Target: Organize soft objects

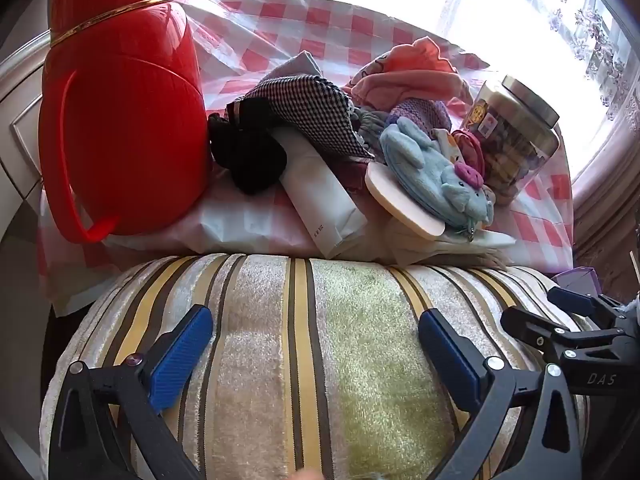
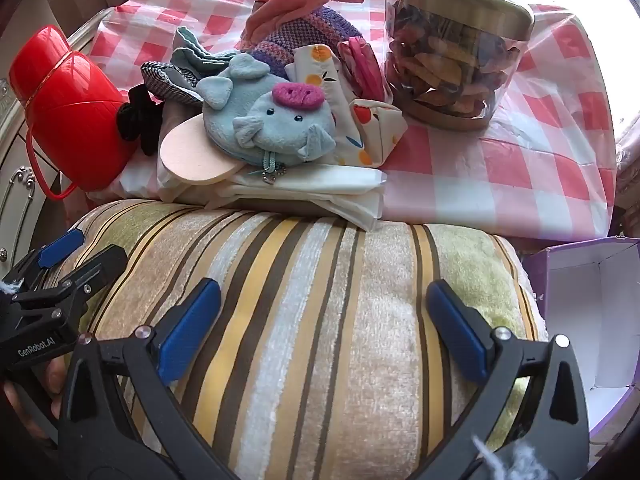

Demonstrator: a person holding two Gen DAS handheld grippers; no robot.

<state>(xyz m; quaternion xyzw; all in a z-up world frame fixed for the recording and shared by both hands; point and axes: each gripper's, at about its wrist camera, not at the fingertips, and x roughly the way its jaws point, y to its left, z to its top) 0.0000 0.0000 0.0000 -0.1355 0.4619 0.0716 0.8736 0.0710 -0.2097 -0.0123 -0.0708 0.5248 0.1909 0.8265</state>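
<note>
Stood on the checked worktop (image 2: 500, 168): red jug (image 2: 68, 120) at left, lidded snack jar (image 2: 452, 56) at right; purple box (image 2: 592, 312) alongside.

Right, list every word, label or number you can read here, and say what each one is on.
"DAS": on the right hand-held gripper, seen from the left wrist view.
"GenRobot.AI": on the left hand-held gripper, seen from the right wrist view.
White package: small print, too blurred to read.
Jar label: too small to read.
</note>
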